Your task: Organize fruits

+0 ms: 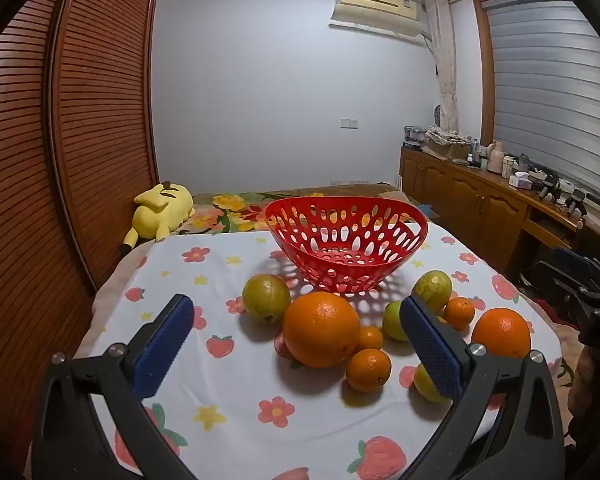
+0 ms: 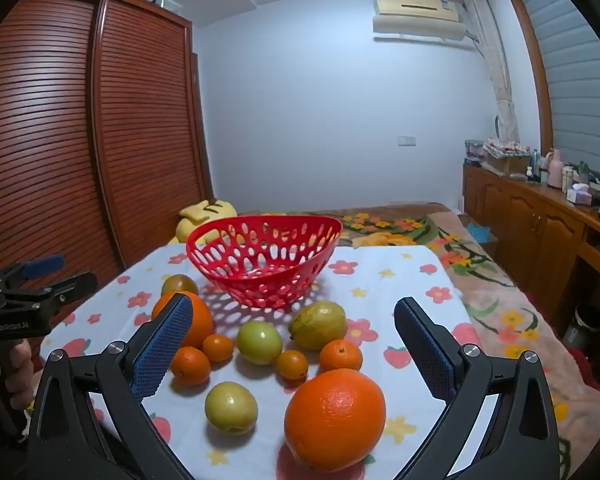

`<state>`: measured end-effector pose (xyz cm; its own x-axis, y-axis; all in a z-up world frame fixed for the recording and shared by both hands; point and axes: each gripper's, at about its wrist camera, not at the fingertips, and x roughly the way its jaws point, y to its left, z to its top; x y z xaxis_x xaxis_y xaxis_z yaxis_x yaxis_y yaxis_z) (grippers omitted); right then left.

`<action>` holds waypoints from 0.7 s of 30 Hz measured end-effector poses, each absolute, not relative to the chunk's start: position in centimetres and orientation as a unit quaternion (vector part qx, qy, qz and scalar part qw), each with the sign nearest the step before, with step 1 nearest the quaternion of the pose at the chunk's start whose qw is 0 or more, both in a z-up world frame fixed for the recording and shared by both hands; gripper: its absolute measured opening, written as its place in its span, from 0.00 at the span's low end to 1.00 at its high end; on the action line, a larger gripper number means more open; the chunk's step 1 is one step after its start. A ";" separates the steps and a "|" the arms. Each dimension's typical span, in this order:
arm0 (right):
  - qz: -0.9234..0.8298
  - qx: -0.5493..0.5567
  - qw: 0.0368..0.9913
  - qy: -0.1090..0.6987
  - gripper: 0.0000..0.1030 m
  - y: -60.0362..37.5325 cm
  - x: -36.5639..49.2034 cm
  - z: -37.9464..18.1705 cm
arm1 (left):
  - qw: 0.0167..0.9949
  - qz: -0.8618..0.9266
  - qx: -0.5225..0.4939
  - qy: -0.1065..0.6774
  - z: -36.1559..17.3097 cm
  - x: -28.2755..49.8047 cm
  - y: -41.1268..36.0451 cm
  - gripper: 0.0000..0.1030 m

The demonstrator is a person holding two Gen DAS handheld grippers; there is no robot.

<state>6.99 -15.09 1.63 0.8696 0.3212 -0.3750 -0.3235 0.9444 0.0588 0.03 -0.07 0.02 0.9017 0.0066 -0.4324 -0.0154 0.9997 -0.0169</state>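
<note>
An empty red perforated basket (image 1: 414,236) (image 2: 196,246) stands at the far middle of the table. In front of it lie several loose fruits: a big orange (image 1: 321,329) (image 2: 198,322), a second big orange (image 1: 501,332) (image 2: 335,419), small tangerines (image 1: 368,365) (image 2: 341,355), yellow-green guavas (image 1: 266,298) (image 2: 318,325) and small green fruits (image 2: 259,342). My left gripper (image 1: 296,320) is open and empty, with the first big orange between and beyond its fingers. My right gripper (image 2: 292,320) is open and empty above the fruits.
The table wears a white cloth with strawberry and flower print (image 1: 228,400) (image 2: 400,280). A yellow plush toy (image 1: 162,208) lies on the bed behind. A wooden wardrobe (image 1: 80,140) stands left and a cluttered sideboard (image 1: 500,188) right.
</note>
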 end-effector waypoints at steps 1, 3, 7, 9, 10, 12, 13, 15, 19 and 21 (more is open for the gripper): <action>0.167 -0.001 0.966 0.197 1.00 -15.1 7.0 1.6 | 0.975 0.006 -0.010 0.222 0.0 0.1 -0.1 1.00; 0.165 -0.001 0.967 0.192 1.00 -15.0 6.9 1.6 | 0.975 0.006 -0.010 0.222 0.0 0.1 -0.1 1.00; 0.166 -0.004 0.967 0.191 1.00 -14.9 6.9 1.6 | 0.975 0.005 -0.010 0.222 0.1 0.0 -0.2 1.00; 0.166 -0.005 0.967 0.191 1.00 -14.9 6.8 1.6 | 0.975 0.004 -0.008 0.222 0.1 0.0 -0.2 1.00; 0.167 -0.005 0.967 0.191 1.00 -14.9 6.8 1.6 | 0.975 0.005 -0.006 0.221 0.1 0.0 -0.3 1.00; 0.167 -0.004 0.967 0.192 1.00 -14.9 6.9 1.6 | 0.975 0.005 -0.007 0.221 0.1 0.0 -0.3 1.00; 0.167 -0.004 0.967 0.192 1.00 -14.9 6.9 1.6 | 0.975 0.005 -0.008 0.220 0.1 0.0 -0.3 1.00; 0.167 -0.005 0.967 0.191 1.00 -14.8 6.9 1.6 | 0.975 0.005 -0.007 0.221 0.1 0.0 -0.3 1.00; 0.168 -0.005 0.967 0.192 1.00 -14.8 6.9 1.6 | 0.976 0.006 -0.008 0.218 0.4 -0.2 -0.2 1.00; 0.168 -0.004 0.967 0.191 1.00 -14.8 6.8 1.6 | 0.976 0.005 -0.007 0.218 0.5 -0.3 -0.3 1.00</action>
